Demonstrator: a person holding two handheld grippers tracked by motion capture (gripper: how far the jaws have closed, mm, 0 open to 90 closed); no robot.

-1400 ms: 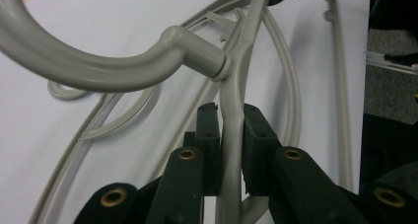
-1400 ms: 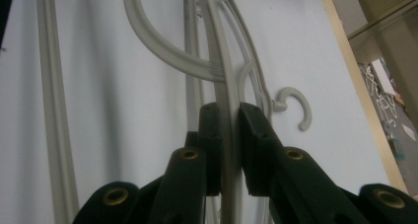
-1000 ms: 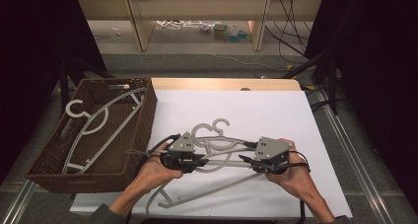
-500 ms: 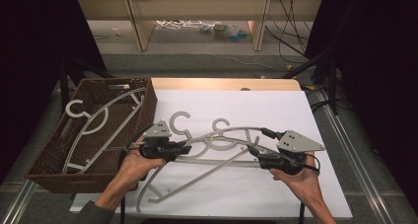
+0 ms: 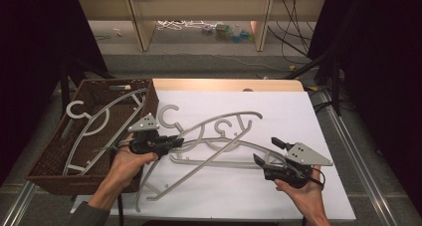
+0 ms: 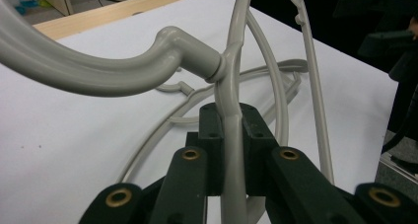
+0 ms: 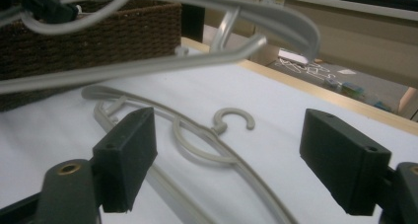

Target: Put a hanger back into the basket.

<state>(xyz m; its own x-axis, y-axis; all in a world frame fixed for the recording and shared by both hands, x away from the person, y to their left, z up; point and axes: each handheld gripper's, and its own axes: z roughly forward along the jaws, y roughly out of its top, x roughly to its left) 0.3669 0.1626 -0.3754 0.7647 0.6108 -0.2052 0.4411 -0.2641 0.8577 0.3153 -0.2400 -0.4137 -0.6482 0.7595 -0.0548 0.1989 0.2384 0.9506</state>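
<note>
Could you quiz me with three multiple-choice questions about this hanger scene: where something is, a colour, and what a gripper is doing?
1. Where does the wicker basket stand?
A. left of the white mat
B. right of it
C. on its middle

2. What colour are the hangers?
A. red
B. grey
C. black

3. How is the left gripper?
A. open, empty
B. shut on a hanger
C. lying in the basket

Answers: 1 A, the high view shows it by the white mat's left edge. 2 B, the lifted hanger is pale grey. 3 B, its jaws pinch the bar; the right gripper gapes.

The left gripper (image 6: 230, 150) covers the hanger's (image 6: 231, 86) bar where it clamps, the hook runs off the picture's left edge, and shelf clutter (image 5: 224, 31) is too small to tell.
</note>
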